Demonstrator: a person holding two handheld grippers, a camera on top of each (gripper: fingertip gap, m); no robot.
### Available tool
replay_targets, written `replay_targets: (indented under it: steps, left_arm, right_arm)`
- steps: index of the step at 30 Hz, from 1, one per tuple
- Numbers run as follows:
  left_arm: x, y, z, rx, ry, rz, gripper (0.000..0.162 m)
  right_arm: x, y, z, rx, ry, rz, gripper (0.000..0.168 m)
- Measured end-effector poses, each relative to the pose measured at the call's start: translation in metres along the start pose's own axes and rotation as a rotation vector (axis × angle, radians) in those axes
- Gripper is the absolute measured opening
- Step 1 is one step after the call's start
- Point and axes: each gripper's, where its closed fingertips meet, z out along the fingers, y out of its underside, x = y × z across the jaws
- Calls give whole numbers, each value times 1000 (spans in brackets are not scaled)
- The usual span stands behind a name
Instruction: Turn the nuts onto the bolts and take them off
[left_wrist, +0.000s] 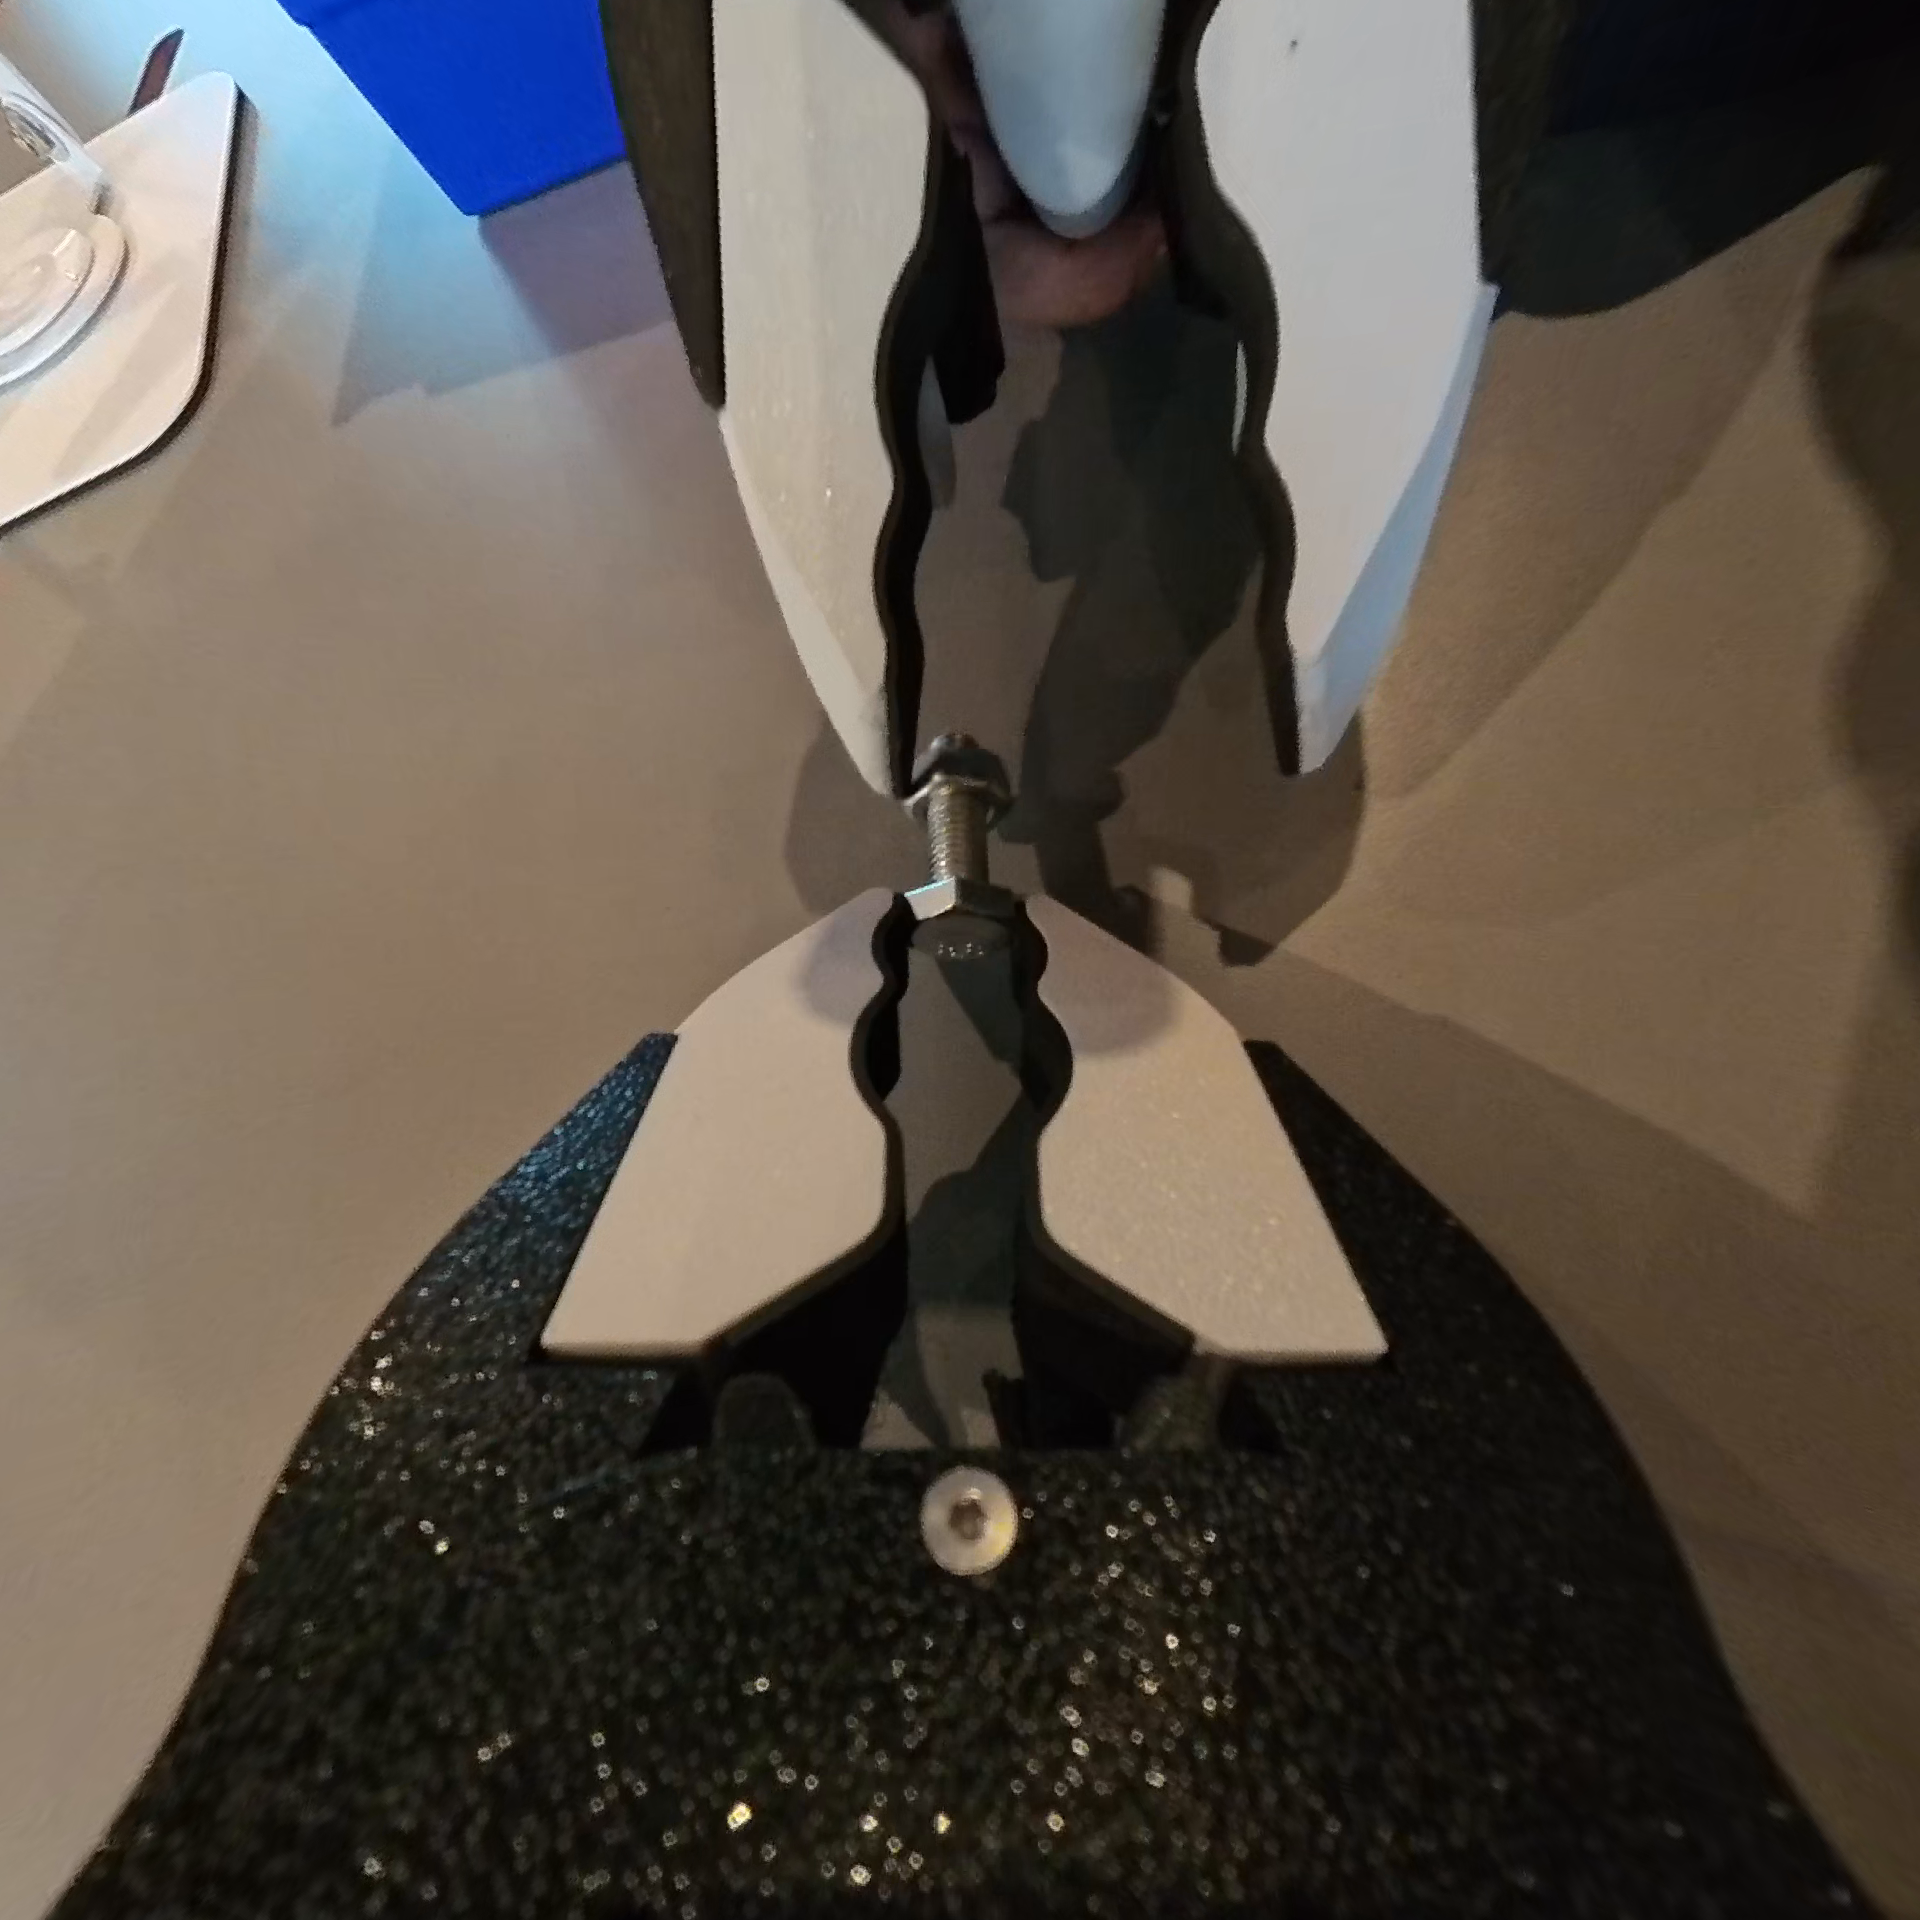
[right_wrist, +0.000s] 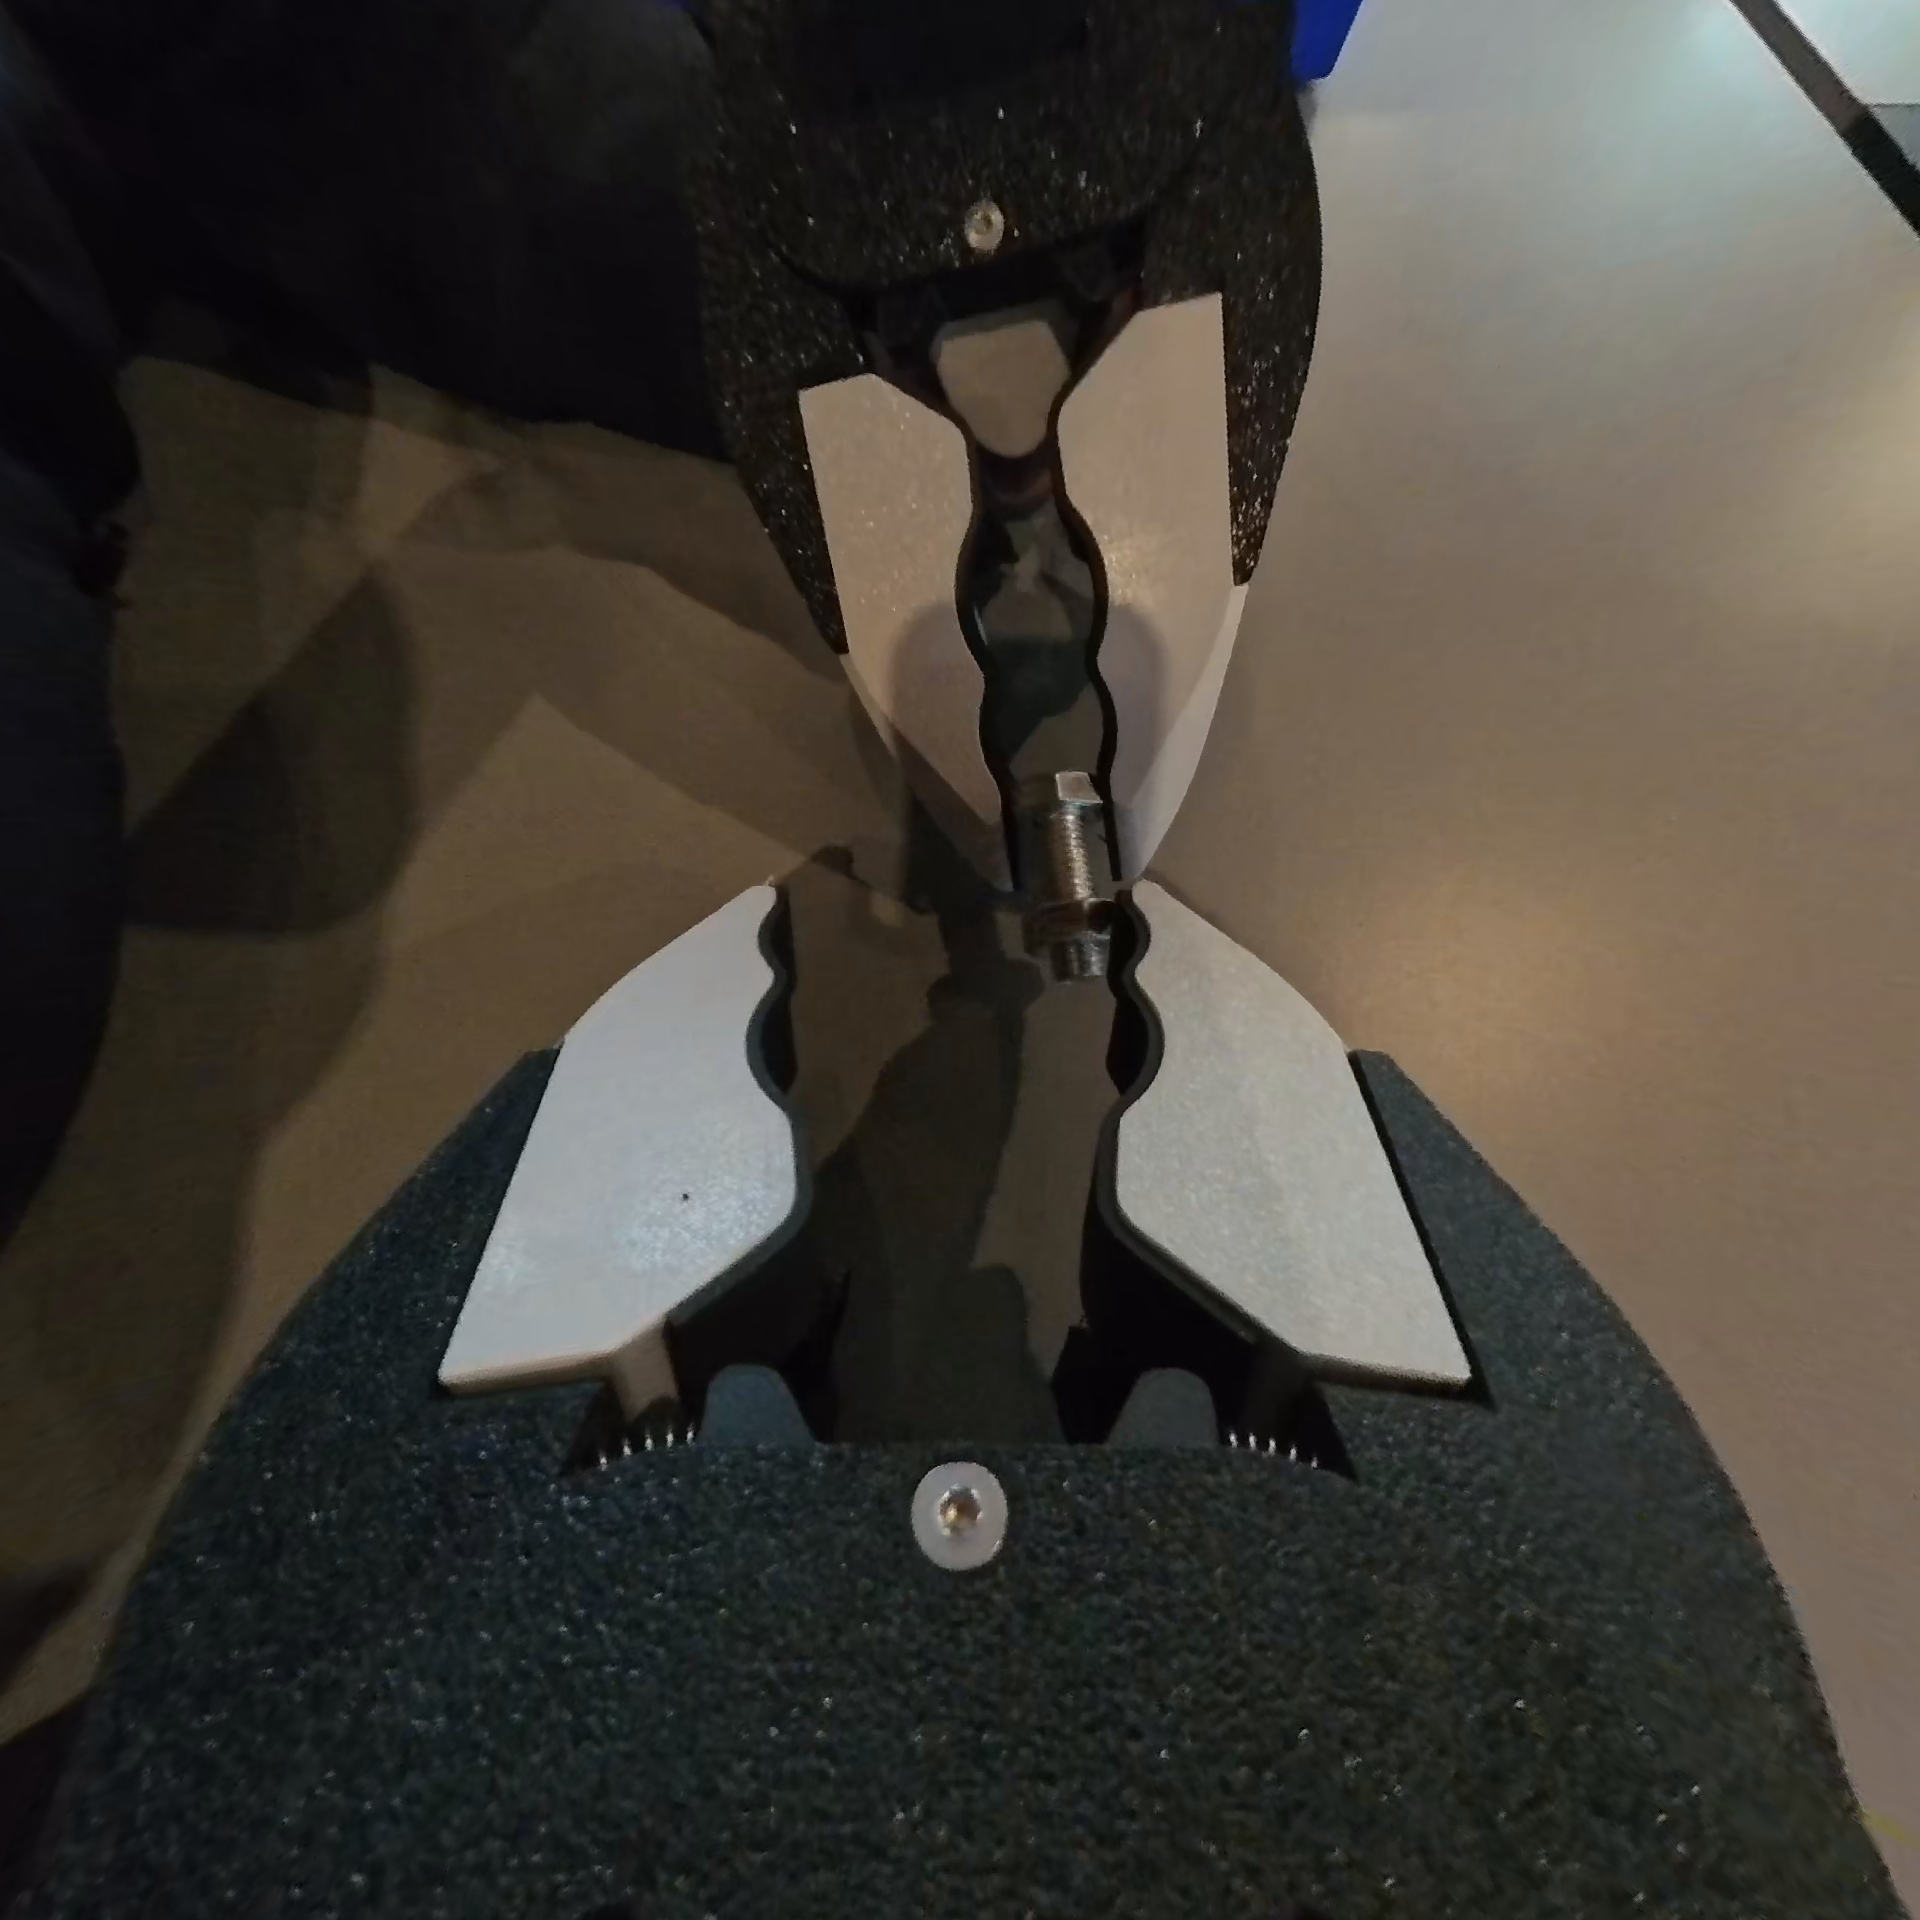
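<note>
A steel bolt (left_wrist: 951, 836) is held level above the table, with a nut (left_wrist: 961, 777) threaded near its far end. My left gripper (left_wrist: 958, 906) is shut on the bolt's hex head. My right gripper (left_wrist: 1096, 769) comes in from the opposite side with its jaws wide apart; one fingertip (left_wrist: 883, 727) touches the nut. In the right wrist view the right gripper (right_wrist: 951, 899) is open, and the nut (right_wrist: 1055, 922) sits against its right fingertip (right_wrist: 1153, 935). The bolt (right_wrist: 1070, 844) runs back into the left gripper (right_wrist: 1070, 826), which clamps its head.
A beige table (left_wrist: 416, 831) lies below. A white board (left_wrist: 156, 312) with a clear glass (left_wrist: 42, 208) sits at the far left, and a blue box (left_wrist: 488, 94) stands behind it. A person's dark clothing (right_wrist: 312, 156) fills the right wrist view's upper left. Both grippers' tips are close together, under 4 cm apart.
</note>
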Motion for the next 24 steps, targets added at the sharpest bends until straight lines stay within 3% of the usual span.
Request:
replay_targets:
  steps: [1,3,6,17,20,24]
  left_arm:
    - [0,0,0,-1,0,-3,18]
    - [-1,0,0,-3,-2,-12,18]
    - [-1,0,0,-3,-3,-10,18]
    - [-1,0,0,-3,0,-10,18]
    - [-1,0,0,-3,0,-10,18]
    - [-1,0,0,-4,0,-13,18]
  right_arm:
    - [0,-1,-1,5,-1,-4,56]
    - [-9,-3,-2,11,-61,-9,39]
    - [-17,3,3,-39,-103,-12,36]
    - [4,0,1,3,19,17,53]
    - [2,-1,-1,4,8,14,51]
    - [-11,3,-2,-27,-87,21,35]
